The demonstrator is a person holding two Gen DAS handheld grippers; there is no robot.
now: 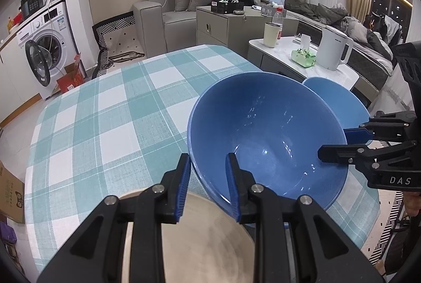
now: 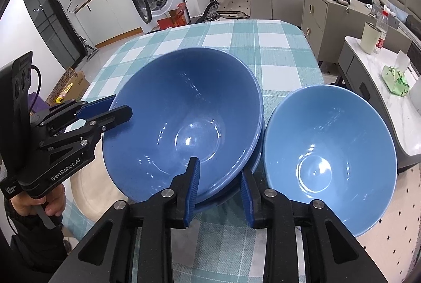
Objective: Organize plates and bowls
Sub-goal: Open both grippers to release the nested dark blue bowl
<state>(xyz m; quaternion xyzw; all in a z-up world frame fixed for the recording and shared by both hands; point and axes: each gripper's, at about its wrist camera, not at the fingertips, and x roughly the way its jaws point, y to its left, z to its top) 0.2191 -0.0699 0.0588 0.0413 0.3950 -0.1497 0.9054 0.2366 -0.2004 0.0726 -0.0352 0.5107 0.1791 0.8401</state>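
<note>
1. Over the checked table (image 1: 105,125), in the left wrist view, the near rim of the dark blue bowl (image 1: 263,130) is being straddled by the left gripper (image 1: 207,156), one pad outside the wall and one inside. A sliver of the beige plate (image 1: 205,243) is being left visible beside the outer pad, so these jaws are being read as released rather than clamped. The far rim is being straddled likewise by the right gripper (image 1: 334,142).
2. In the right wrist view, the right gripper's jaws are being held slack about the rim, with no pad seen pressing. A second rim is being shown under the dark bowl, so it is being judged as nested in another. The lighter blue bowl (image 2: 329,151) is being left just beside it, to the right.
3. The glossy glaze is being taken as slippery, and the ware as stiff, weighty and breakable. Opposite points on the rim are being judged the best hold.
4. Both grippers are being pointed steeply downward, the left one's handle being held by a hand (image 2: 50,204).
</note>
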